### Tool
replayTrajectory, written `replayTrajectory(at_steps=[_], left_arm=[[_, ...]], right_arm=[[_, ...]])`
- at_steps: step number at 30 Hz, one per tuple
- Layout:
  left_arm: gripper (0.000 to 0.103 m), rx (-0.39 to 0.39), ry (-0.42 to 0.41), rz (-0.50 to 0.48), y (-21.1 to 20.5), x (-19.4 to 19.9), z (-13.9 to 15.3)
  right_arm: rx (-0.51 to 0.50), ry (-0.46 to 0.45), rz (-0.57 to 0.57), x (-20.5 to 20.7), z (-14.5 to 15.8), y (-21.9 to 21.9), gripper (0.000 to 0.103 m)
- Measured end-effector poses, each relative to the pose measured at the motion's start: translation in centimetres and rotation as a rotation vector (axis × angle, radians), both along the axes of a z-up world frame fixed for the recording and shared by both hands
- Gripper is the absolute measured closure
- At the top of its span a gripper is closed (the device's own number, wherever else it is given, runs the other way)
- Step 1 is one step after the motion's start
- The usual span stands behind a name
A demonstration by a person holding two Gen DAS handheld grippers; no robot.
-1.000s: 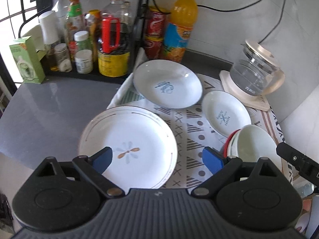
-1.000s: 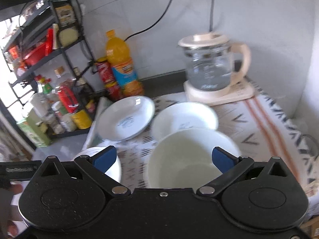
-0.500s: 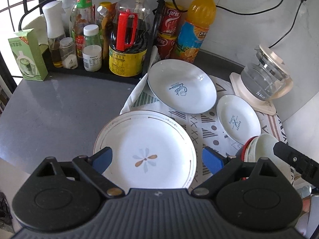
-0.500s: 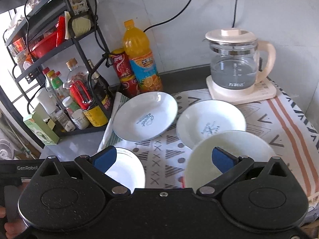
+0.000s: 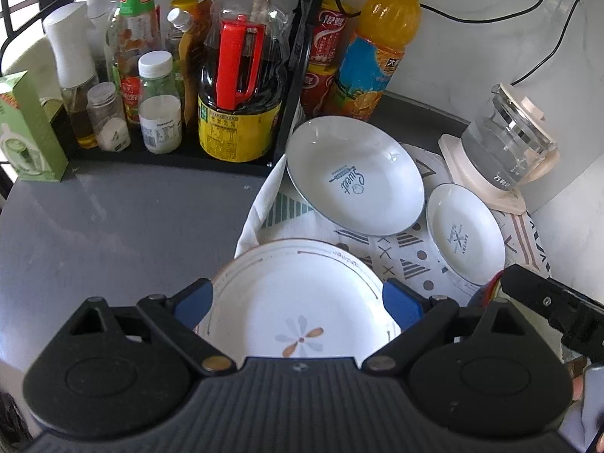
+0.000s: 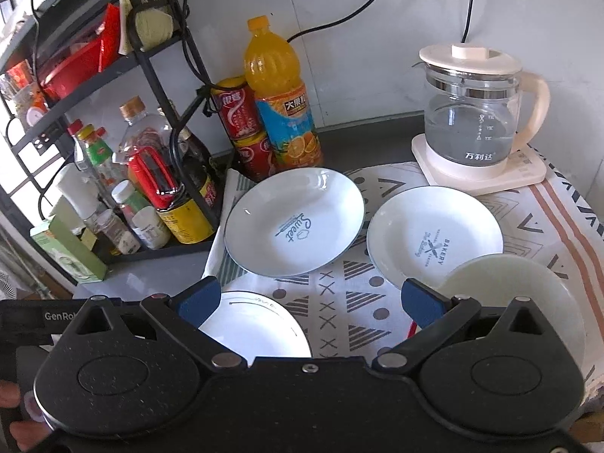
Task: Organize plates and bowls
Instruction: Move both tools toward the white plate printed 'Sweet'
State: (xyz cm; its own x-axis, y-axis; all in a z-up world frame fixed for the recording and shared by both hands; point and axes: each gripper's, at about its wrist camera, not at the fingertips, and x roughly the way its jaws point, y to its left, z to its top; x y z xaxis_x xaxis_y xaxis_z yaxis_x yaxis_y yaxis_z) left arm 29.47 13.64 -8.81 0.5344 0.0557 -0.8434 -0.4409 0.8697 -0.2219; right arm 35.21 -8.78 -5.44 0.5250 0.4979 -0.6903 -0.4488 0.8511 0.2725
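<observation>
Big white glazed plate w/ a flower motif and thin brown rim line (image 5: 302, 302) sits right under my left hand-held gripper (image 5: 298, 302), at the near-left edge of the patterned cloth (image 6: 339, 302), partly overhanging it toward the grey worktop (image 5: 113, 226). Left jaws wide open, blue pads either side of the plate, holding nothing; can't tell if they touch it.

My guess: it's ceramic, so stiff, fairly heavy, slick glaze, chips if knocked. Best hold is prob. the raised rim at the near edge, pinched top and bottom, not across the width.

Further back: white deep plate w/ blue rim and "Sweet" print (image 6: 294, 222), resting partly on the cloth's folded edge. Beside it to the right, a smaller white dish marked "BAKERY" (image 6: 434, 238), very close, maybe not touching. Near right, plain cream-white bowl (image 6: 517, 294) w/ a bit of red showing under it, so likely stacked on sth; its rim overlaps the BAKERY dish in the right view.

Right hand-held gripper (image 6: 309, 302) hangs above the cloth, jaws spread wide, empty.

Around: glass kettle w/ cream lid and base (image 6: 475, 120) back right, orange drink bottle (image 6: 279, 94), black wire rack of sauce bottles (image 5: 170, 75) to the left. Tight space, so swing plates w/ care.
</observation>
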Motion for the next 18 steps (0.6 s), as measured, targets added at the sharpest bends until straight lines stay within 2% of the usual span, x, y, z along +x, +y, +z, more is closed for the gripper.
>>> replayTrajectory(at_steps=[7, 10, 15, 18], left_arm=[[0.009, -0.005, -0.01, -0.057, 1.9, 1.9, -0.5], [0.01, -0.005, -0.018, -0.087, 2.6, 2.9, -0.8], [0.011, -0.004, -0.051, -0.13, 3.7, 4.3, -1.3], [0.017, -0.011, -0.061, -0.149, 4.3, 5.2, -2.0]], right_arm=[[-0.007, 0.01, -0.048, 0.7, -0.7, 2.1, 0.002], [-0.008, 0.014, -0.069, 1.1, -1.1, 2.8, 0.006], [-0.001, 0.034, -0.107, 2.0, -2.3, 4.0, 0.019], [0.009, 0.058, -0.129, 2.5, -3.4, 4.6, 0.022]])
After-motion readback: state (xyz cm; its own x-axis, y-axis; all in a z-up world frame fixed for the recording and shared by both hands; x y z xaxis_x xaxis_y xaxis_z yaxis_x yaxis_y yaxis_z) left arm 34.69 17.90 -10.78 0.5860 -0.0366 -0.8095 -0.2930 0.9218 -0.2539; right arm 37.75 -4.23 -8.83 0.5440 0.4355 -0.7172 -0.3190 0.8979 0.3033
